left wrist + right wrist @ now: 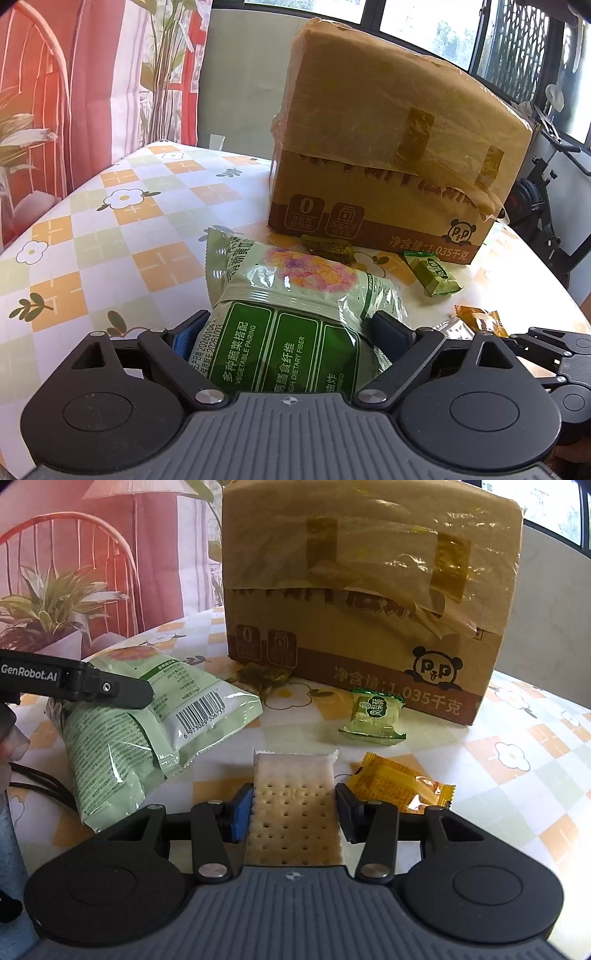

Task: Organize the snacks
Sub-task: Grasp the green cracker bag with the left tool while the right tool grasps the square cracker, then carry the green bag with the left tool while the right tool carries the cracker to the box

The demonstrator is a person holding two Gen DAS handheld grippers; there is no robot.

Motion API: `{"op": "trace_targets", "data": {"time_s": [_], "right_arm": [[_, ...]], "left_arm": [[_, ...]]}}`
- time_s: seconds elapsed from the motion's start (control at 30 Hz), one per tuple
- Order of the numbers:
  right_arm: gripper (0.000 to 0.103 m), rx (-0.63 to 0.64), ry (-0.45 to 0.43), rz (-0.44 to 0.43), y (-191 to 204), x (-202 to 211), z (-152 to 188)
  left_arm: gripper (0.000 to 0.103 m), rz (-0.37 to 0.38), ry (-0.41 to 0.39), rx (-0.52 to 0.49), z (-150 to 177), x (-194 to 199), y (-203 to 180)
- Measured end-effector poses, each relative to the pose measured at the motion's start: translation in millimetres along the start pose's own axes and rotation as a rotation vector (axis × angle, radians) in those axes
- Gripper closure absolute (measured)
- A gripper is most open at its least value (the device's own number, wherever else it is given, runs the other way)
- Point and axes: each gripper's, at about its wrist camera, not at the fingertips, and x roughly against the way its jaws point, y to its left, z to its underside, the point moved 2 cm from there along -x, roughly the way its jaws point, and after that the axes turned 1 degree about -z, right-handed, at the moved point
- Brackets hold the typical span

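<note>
Checked tablecloth [517,775], L gripper [288,332] angled down clamping green snack bag [295,295], R gripper [293,808] angled down, pads flanking cracker pack [295,801], contact unclear

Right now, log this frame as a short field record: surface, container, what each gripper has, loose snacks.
surface: table with a checked, flowered cloth
container: taped cardboard box, upright at the back
left gripper: shut on the large green snack bag
right gripper: fingers either side of the cracker packet; grip unclear
loose snacks: small green packet before the box, orange packet right of the crackers, dark green packet at the box's foot
</note>
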Motion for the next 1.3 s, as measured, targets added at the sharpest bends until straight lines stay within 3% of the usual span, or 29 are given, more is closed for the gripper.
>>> {"op": "trace_targets", "data": {"time_s": [0.07, 0.2, 0.37, 0.6, 0.7, 0.97, 1.07, 1.3], "right_arm": [[0.046, -0.014, -0.011, 0.011, -1, 4, 2], [0.046, -0.012, -0.063, 0.003, 1, 15, 4], [0.046, 0.045, -0.036, -0.009, 11, 18, 8], [0.048, 0.049, -0.011, -0.022, 12, 13, 9], [0.054, 0.036, -0.011, -0.042, 8, 11, 8], [0.055, 0.043, -0.05, -0.069, 11, 15, 9], [0.055, -0.004, -0.084, -0.061, 3, 19, 9], [0.055, -0.097, -0.137, -0.053, -11, 28, 5]], "left_arm": [[0.008, -0.001, 0.001, 0.004, 0, 0, 1], [0.008, -0.004, 0.0, 0.002, 0, -1, 1], [0.008, -0.013, -0.003, -0.007, 0, 0, 0], [0.008, -0.024, -0.014, -0.032, 1, 1, -4], [0.009, -0.025, -0.02, -0.037, 1, 3, -4], [0.018, 0.019, -0.062, -0.013, -2, 11, 0], [0.019, -0.007, -0.096, -0.032, -5, 16, -2], [0.019, -0.05, -0.259, -0.083, -26, 44, -10]]}}
